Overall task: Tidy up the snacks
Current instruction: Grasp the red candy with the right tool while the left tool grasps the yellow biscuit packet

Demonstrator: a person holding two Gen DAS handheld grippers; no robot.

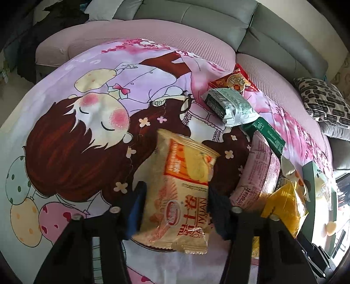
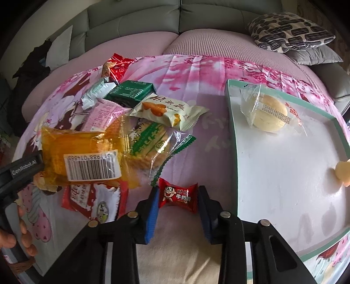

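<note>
My left gripper [image 1: 175, 196] is shut on a yellow-orange pastry packet [image 1: 186, 170], whose sides touch both blue pads; it rests on the cartoon-print sheet [image 1: 87, 131]. My right gripper [image 2: 177, 197] is shut on a small red milk candy [image 2: 175, 193], a pad against each twisted end, just left of the white tray [image 2: 284, 174]. The tray holds a round bun in a clear wrapper [image 2: 268, 115] and a pale piece at its right edge [image 2: 342, 172]. The left gripper's body [image 2: 21, 168] shows at the left edge of the right wrist view, behind an orange packet with a barcode [image 2: 83, 153].
A heap of packets lies left of the tray: a cracker pack [image 2: 151, 142], a cream pack [image 2: 166, 109], a dark green pack [image 2: 129, 92], a red pack [image 2: 114, 66], a red-and-white pack [image 2: 94, 201]. A grey sofa [image 2: 153, 19] and a patterned cushion [image 2: 288, 30] stand behind.
</note>
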